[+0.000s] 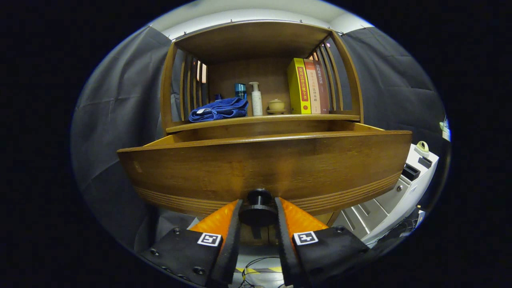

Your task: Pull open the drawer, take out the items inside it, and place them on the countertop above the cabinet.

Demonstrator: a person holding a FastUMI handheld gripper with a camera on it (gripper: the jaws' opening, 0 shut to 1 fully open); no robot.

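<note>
Gripper clamped on black knob, both fingers pressing. Drawer pulled out below countertop. Likely heavy, stiff wood; knob small, smooth, only hold. Contents hidden.

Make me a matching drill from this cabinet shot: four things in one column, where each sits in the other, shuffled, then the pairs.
Things
1. blue towel
2. books
3. drawer knob
4. white pump bottle

Places
A. between the fingers of the tongs
B. upright at the countertop's right end
C. folded at the countertop's left end
D. between the blue cup and the small tan pot

Pairs: 1-C, 2-B, 3-A, 4-D
</note>
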